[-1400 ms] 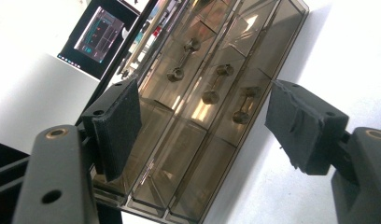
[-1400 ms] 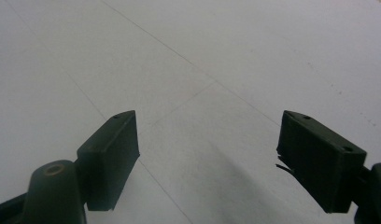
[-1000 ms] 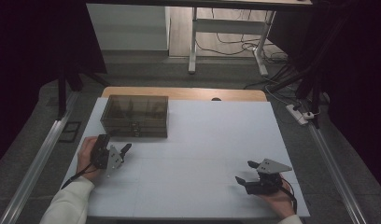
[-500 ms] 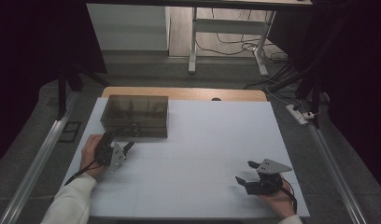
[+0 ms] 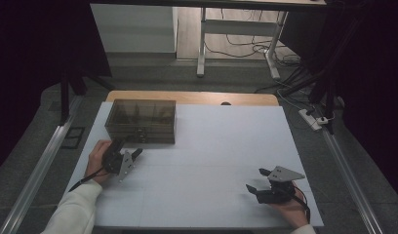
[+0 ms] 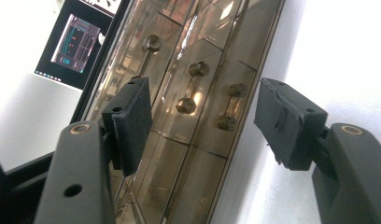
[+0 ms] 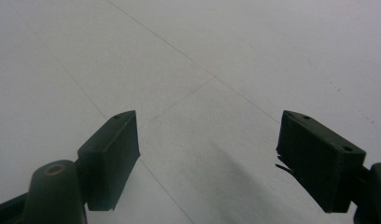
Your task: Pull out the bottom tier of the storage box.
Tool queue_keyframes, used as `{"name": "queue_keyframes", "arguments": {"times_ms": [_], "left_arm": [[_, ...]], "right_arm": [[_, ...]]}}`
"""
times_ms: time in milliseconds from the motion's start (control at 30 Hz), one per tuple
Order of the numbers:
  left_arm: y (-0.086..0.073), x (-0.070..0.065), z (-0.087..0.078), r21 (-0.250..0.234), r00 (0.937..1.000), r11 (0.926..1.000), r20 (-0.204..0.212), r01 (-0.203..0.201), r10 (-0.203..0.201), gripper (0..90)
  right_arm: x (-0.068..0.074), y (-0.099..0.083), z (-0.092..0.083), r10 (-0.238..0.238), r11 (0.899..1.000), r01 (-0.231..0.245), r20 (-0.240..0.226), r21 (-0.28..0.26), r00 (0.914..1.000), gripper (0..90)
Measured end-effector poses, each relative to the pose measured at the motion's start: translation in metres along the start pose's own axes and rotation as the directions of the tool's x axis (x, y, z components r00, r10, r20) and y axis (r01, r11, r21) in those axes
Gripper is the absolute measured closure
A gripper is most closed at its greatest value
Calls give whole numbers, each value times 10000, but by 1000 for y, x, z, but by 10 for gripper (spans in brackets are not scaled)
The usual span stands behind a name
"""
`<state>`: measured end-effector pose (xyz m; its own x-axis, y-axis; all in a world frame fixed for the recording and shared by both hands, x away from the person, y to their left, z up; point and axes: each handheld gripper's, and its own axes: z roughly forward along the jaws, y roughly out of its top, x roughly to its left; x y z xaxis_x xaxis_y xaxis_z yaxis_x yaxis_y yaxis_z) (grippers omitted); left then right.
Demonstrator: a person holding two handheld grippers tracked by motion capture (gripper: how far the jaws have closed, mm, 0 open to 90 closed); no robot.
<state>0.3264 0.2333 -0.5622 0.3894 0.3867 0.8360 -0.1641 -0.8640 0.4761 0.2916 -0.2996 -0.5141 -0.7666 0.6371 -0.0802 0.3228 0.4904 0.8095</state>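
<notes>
White tabletop (image 5: 211, 146) is spreading across a dim room, carrying a smoky clear drawer box (image 5: 141, 120) at its far left. No readable writing is showing. Left gripper (image 5: 131, 157) is pointing at the box's knobs (image 6: 186, 105), its jaws apart but just been closing, nothing between them. Right gripper (image 5: 258, 181) is resting agape near the right edge.

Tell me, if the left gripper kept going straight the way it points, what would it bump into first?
Most likely the smoky drawer box: the left gripper, open, faces the box's handles. How far off the box is, I can't tell.
</notes>
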Motion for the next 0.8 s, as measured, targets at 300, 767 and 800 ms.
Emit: {"name": "queue_keyframes", "arguments": {"times_ms": [300,767,800], "left_arm": [[-1,-2,0,195,9992,9990,61,-400,399,406],[-2,-5,4,359,9966,9962,245,-795,787,442],[-2,-5,5,380,9964,9960,261,-811,802,446]], "right_arm": [[0,0,0,8,10000,-8,2,45,10000,206],[0,0,1,12,10000,-12,41,94,10000,207],[0,-1,1,6,9999,-7,37,106,10000,207]]}}
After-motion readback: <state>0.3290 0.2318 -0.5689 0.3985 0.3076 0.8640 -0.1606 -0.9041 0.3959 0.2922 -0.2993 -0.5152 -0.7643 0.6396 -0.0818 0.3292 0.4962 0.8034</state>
